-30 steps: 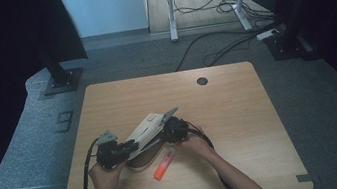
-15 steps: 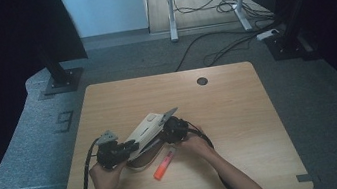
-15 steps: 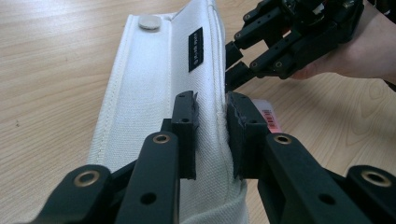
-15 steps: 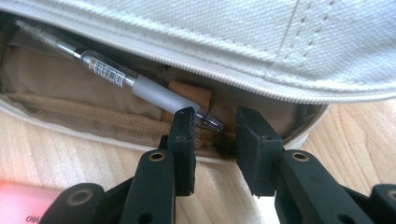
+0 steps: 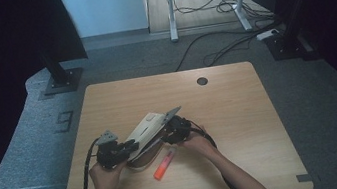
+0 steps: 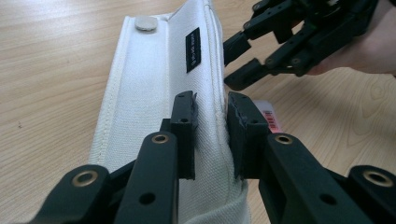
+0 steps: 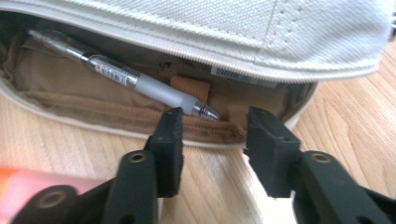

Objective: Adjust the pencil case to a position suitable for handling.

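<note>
white pencil case [image 5: 142, 131] long axis diagonal, snap end far-right, flap clamped in left hand-held gripper [image 6: 211, 135]; right hand-held gripper [image 7: 212, 135] parted, empty

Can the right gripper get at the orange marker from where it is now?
Probably yes: the right gripper is open with nothing between its jaws, and the orange marker lies uncovered on the table just beside it.

The far half of the table [image 5: 216, 92] lies bare, giving free passage there. Near the front edge the white pencil case [image 5: 147, 130] blocks the middle, with the orange highlighter [image 5: 164, 164] just beside it toward the person. The case's mouth gapes, but a pen [image 7: 140, 84] lies across the inside, narrowing the way in.
</note>
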Available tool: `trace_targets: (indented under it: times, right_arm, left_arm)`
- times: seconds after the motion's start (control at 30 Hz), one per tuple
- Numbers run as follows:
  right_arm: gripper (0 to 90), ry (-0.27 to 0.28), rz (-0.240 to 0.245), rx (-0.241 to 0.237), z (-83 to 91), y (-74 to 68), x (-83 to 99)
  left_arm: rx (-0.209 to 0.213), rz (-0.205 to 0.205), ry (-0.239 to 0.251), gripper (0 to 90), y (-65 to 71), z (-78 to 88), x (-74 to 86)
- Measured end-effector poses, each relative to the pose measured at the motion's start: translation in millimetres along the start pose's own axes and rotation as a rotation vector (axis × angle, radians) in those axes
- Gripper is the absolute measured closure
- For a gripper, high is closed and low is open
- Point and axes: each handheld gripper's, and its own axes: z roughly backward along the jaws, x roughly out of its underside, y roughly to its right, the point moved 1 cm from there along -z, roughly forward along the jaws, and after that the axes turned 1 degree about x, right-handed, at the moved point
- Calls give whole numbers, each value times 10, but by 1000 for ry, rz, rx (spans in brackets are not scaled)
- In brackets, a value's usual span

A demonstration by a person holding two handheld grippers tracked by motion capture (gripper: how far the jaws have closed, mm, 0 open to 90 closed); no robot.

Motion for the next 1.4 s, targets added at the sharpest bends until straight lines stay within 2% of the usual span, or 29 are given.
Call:
trace_targets:
  times: [0.17,0.3,0.4,0.6,0.7,1.03,1.4]
  right_arm:
    - [378,9,2,-10,84,-36,75]
    - [343,10,-9,-6,110,-56,137]
    - [320,8,-20,2,46,-67,177]
    - [321,-9,-21,3,-49,-84,209]
    - [322,-15,-12,0,-43,-89,241]
    - [325,-7,-9,-12,141,-86,430]
    - [326,-13,18,-36,284,-227,616]
  left_arm:
    - [6,2,3,734,-5,1,0]
    - [7,1,1,733,-4,0,1]
    - [8,1,0,733,-4,1,1]
    - [9,-2,0,733,-3,8,1]
    - [9,-2,1,734,-5,16,0]
    - [12,-6,1,735,-1,14,0]
    - [18,-11,1,735,0,15,1]
